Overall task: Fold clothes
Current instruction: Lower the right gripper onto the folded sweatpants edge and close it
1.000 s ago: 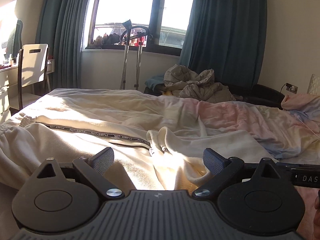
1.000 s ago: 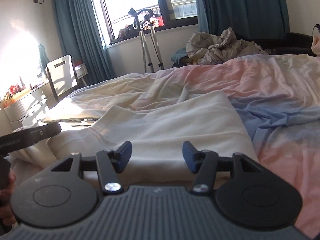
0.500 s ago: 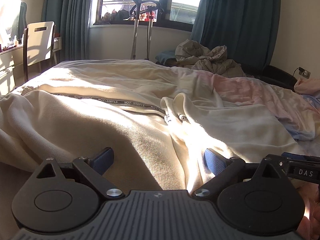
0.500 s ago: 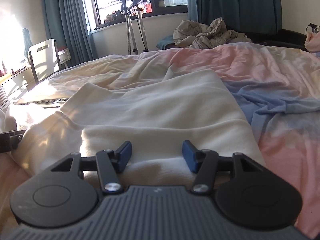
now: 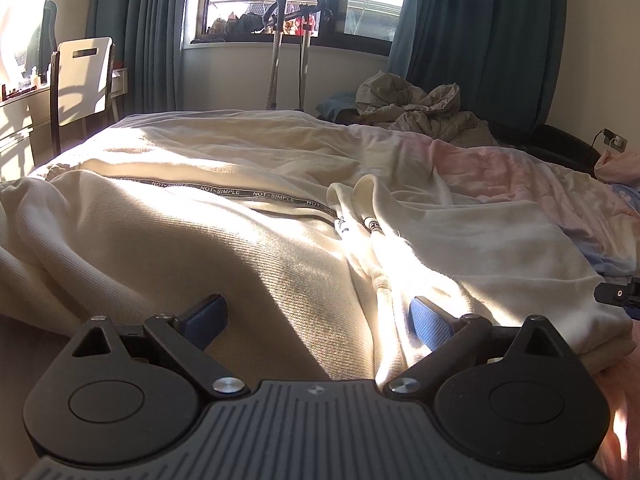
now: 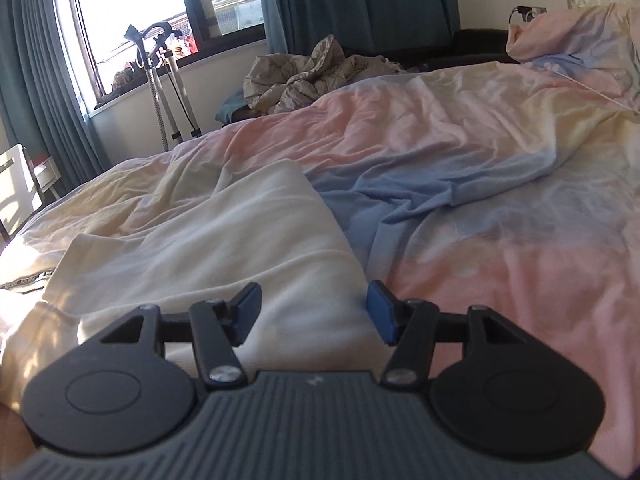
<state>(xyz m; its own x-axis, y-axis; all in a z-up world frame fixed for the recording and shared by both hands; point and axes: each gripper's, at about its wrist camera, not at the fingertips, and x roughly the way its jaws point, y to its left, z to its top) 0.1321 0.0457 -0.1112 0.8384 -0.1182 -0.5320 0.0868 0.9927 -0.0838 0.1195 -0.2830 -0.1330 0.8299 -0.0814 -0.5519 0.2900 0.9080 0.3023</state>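
A cream ribbed-knit garment (image 5: pixel 248 248) with a black lettered tape along its seam lay spread across the bed (image 6: pixel 500 208), which was covered by a pastel pink, blue and yellow sheet. The left tool (image 5: pixel 316 316) sat low over the near edge of that garment, jaws wide, with a sunlit fold of the knit and a white drawcord (image 5: pixel 376 236) rising between its blue pads; the pads did not press on the cloth. The right tool (image 6: pixel 314 308) stood at the garment's right edge, where cream fabric met the pink sheet, its jaws about half open and gripping nothing; they had just widened slightly. Beyond the garment, a crumpled grey quilt (image 6: pixel 312 76) lay heaped near the window.
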